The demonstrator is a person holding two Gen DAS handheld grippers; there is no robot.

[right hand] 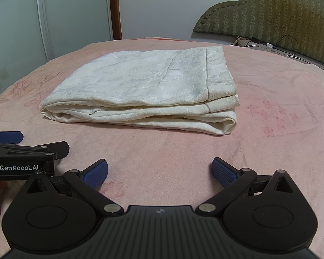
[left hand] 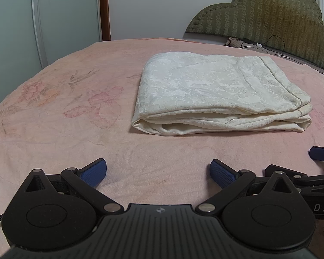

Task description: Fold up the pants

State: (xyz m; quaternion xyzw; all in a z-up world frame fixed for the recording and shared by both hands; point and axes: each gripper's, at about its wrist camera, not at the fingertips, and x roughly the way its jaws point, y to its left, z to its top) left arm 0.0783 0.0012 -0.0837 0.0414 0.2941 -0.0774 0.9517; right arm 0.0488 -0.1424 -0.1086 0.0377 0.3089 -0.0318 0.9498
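Seen only from the right wrist: a hemmed band along the cream pants [right hand: 140, 90], folded in layers on the pink bedspread [left hand: 64, 129], well apart from left gripper [left hand: 158, 172] and right gripper [right hand: 159, 171], both spread wide and empty, below an olive headboard [left hand: 270, 15].

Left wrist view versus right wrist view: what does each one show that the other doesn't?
Only the left wrist view shows the faded red flower print on the bedspread left of the pants, and the right gripper's blue pad at its right edge. Only the right wrist view shows the small pink blossom print right of the pants, and the white GenRobot.AI label on the left gripper. Both show the folded cream patterned pants lying on the pink bedspread, the olive padded headboard, and open, empty jaws.
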